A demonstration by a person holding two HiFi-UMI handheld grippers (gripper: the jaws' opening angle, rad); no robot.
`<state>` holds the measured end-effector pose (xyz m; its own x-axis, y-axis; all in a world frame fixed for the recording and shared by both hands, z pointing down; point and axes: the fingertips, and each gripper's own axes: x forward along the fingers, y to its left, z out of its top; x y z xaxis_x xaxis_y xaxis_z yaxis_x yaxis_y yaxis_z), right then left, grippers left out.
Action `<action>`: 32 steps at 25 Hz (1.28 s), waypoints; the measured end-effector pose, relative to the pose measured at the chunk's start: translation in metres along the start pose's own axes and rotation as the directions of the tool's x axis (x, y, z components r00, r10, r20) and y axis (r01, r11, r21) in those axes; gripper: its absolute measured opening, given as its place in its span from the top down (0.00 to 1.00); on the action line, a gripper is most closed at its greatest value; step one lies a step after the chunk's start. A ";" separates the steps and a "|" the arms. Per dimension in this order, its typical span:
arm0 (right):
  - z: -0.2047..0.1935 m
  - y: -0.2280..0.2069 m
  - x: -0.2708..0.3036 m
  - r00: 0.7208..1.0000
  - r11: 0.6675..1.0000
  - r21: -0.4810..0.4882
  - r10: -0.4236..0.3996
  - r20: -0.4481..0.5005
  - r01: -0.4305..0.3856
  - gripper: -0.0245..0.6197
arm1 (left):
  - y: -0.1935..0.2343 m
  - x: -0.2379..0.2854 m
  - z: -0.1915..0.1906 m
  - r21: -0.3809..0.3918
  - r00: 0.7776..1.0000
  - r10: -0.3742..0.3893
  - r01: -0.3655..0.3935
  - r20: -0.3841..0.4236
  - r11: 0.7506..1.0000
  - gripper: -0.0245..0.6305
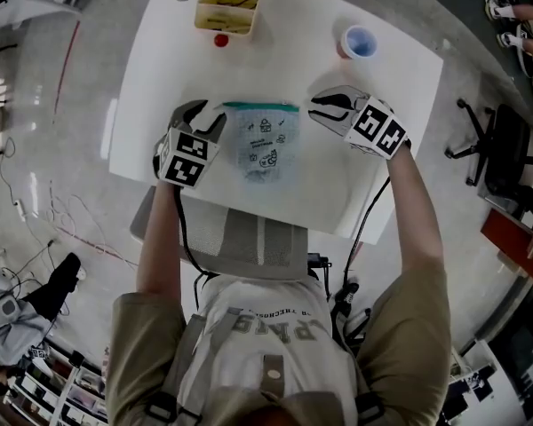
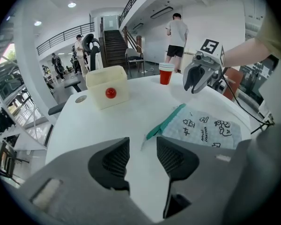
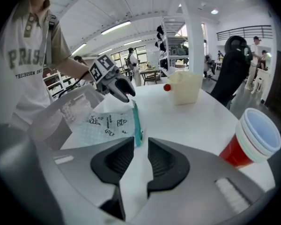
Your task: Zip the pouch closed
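White table [image 1: 151, 87] below, and at the left the left gripper [image 1: 215, 119] sits low, just beside the left corner of the pouch [image 1: 265, 149]. Its jaws are released, with only bare table between them. Behind it, near the far edge, there's a beige box [image 1: 226, 9] with a red ball [image 1: 220, 39] just in front of it. Centre now: the pouch lies flat on the table, clear with small black drawings, and a teal zip [image 1: 262, 106] runs along its far edge. Whether that zip is drawn fully shut is hard to say from here. Over to the right, the right gripper [image 1: 318, 105] is near the pouch's right corner, jaws parted and empty, the zip's end just beyond them. Far right stands a red cup [image 1: 359, 43].
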<state>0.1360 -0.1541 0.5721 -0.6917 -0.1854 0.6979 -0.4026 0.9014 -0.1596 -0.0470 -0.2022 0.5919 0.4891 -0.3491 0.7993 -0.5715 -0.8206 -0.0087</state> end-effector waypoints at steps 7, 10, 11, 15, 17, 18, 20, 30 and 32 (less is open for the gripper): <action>0.025 0.005 -0.043 0.948 0.960 0.158 -0.258 0.187 0.230 0.78 | 0.003 -0.045 0.016 -0.069 0.994 0.055 -0.049 0.094 0.996 0.67; 0.042 0.013 -0.077 0.859 0.895 0.245 -0.432 0.274 0.372 0.76 | 0.005 -0.075 0.024 -0.120 0.983 0.104 -0.086 0.154 0.989 0.67; 0.047 0.018 -0.089 0.822 0.868 0.272 -0.487 0.295 0.416 0.76 | 0.004 -0.086 0.027 -0.137 0.977 0.124 -0.100 0.176 0.985 0.67; 0.069 0.043 -0.138 0.651 0.737 0.394 -0.673 0.351 0.550 0.76 | -0.002 -0.127 0.039 -0.206 0.947 0.187 -0.135 0.260 0.969 0.67; 0.078 0.055 -0.161 0.553 0.660 0.468 -0.750 0.363 0.588 0.76 | -0.009 -0.142 0.047 -0.236 0.933 0.194 -0.124 0.304 0.964 0.67; 0.083 0.061 -0.171 0.508 0.625 0.503 -0.780 0.366 0.597 0.76 | -0.013 -0.149 0.051 -0.248 0.926 0.194 -0.115 0.324 0.962 0.67; 0.091 0.076 -0.188 0.425 0.567 0.567 -0.823 0.376 0.598 0.76 | -0.021 -0.163 0.058 -0.269 0.911 0.200 -0.104 0.360 0.958 0.67; 0.128 0.148 -0.237 0.190 0.429 0.621 -0.890 0.414 0.656 0.87 | -0.060 -0.230 0.088 -0.308 0.795 0.275 -0.117 0.541 0.944 0.76; 0.136 0.157 -0.243 0.167 0.413 0.597 -0.890 0.424 0.688 0.91 | -0.064 -0.241 0.092 -0.311 0.765 0.295 -0.130 0.573 0.941 0.81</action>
<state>0.1591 -0.0205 0.2827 -0.0114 -0.9992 -0.0377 -0.9999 0.0115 -0.0026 -0.0674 -0.1071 0.3439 0.5827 -0.7685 0.2642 -0.8068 -0.5860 0.0749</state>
